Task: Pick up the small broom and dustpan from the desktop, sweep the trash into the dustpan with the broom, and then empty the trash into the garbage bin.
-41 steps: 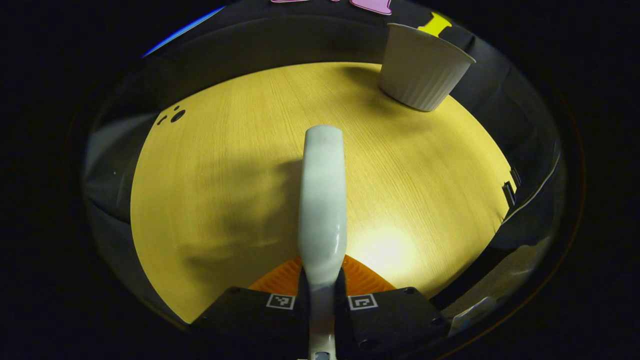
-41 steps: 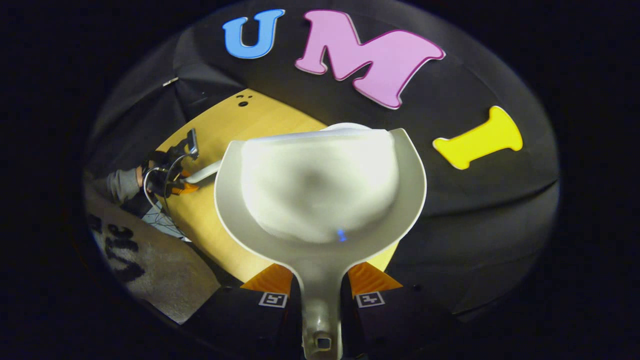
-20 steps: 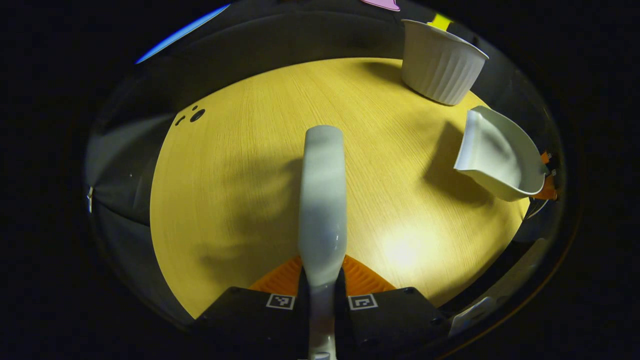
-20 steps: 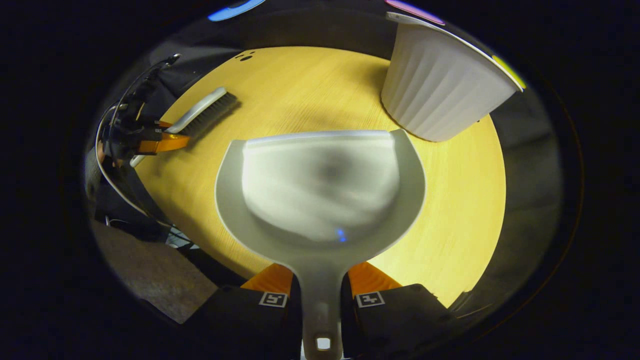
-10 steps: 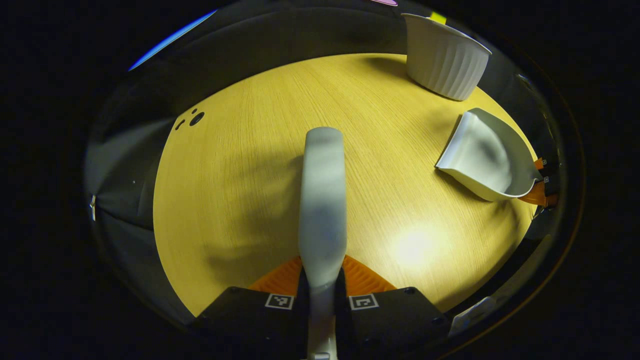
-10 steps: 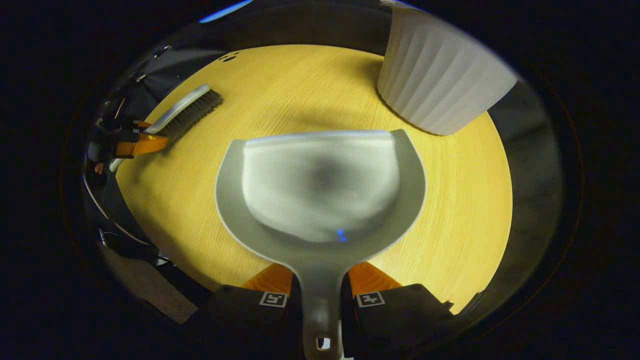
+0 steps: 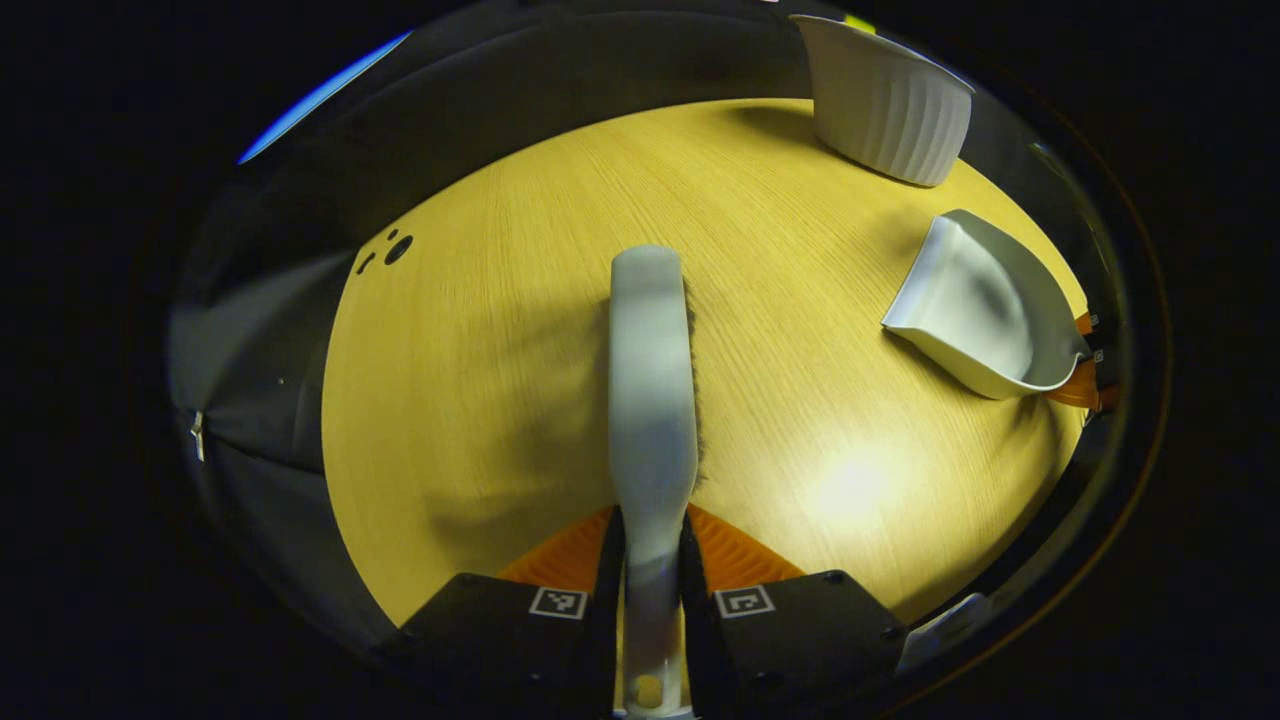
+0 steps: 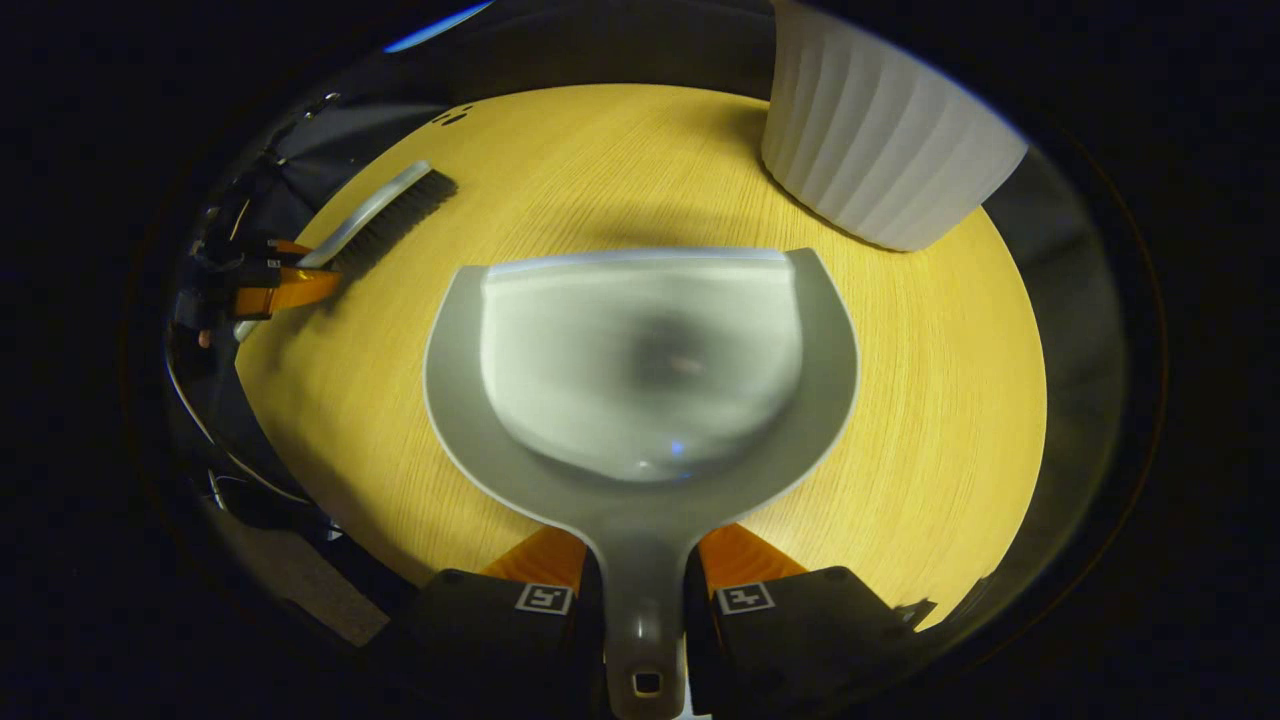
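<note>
In the left gripper view my left gripper [image 7: 648, 560] is shut on the white handle of the small broom [image 7: 650, 380], which points away over the yellow desktop [image 7: 480, 350], its dark bristles just showing along its right edge. In the right gripper view my right gripper [image 8: 642, 575] is shut on the handle of the grey dustpan [image 8: 640, 370], whose scoop looks empty and lies low over the desktop [image 8: 920, 400]. The dustpan [image 7: 985, 310] sits at the right in the left gripper view. The white ribbed garbage bin [image 8: 880, 150] stands beyond it; the bin [image 7: 885, 100] is at the far right.
In the right gripper view the broom [image 8: 385, 215] and the left gripper [image 8: 265, 285] are at the desk's left edge. Small dark holes [image 7: 395, 248] mark the far left of the desktop. Black cloth walls surround the desk.
The dustpan swung down from in front of the wall, past the bin, and now lies low and flat over the desk. The broom has lowered slightly toward the desktop.
</note>
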`<state>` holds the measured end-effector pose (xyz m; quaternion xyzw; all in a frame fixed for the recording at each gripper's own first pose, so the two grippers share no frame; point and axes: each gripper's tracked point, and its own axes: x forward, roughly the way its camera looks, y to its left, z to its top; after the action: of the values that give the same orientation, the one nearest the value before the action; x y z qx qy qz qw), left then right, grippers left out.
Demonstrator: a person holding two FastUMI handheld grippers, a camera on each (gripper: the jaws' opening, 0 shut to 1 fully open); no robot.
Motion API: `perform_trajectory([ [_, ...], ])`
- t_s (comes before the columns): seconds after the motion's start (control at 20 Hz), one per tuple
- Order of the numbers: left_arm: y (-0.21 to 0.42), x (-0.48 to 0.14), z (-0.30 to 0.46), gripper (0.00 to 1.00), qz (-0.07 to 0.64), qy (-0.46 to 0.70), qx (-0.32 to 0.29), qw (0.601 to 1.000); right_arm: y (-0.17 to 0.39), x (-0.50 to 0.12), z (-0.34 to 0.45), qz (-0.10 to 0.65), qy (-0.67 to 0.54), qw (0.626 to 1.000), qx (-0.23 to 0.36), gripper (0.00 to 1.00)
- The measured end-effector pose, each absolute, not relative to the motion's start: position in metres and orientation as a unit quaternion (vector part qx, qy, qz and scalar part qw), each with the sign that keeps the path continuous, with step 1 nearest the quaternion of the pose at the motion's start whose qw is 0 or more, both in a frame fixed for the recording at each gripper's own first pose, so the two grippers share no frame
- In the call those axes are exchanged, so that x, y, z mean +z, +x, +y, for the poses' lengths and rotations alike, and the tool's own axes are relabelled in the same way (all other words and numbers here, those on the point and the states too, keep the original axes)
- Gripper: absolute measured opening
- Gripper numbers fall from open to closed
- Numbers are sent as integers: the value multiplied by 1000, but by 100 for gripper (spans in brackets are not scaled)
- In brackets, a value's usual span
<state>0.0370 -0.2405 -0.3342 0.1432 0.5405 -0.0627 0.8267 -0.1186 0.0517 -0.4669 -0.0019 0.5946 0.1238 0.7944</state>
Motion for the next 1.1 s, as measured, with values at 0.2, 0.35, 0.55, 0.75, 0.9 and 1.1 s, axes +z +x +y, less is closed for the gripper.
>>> perform_trajectory([
  [0.2, 33, -331, -240, 37, 541, 142, -59, 827, -126, -463, 54, 602, -7, 786, 138, 40],
  [0.35, 28, -324, -237, 39, 531, 148, -53, 833, -131, -444, 50, 596, 3, 790, 144, 36],
  [0.55, 32, -308, -228, 39, 502, 177, -49, 845, -135, -401, 37, 566, 13, 810, 151, 42],
  [0.75, 43, -278, -245, 40, 440, 168, -40, 881, -122, -350, 30, 507, 32, 850, 141, 46],
  [0.9, 64, -243, -274, 40, 357, 116, -45, 926, -100, -307, 26, 446, 41, 885, 130, 39],
  [1.1, 89, -191, -298, 39, 250, 41, -34, 967, -61, -241, 23, 342, 17, 931, 128, 39],
])
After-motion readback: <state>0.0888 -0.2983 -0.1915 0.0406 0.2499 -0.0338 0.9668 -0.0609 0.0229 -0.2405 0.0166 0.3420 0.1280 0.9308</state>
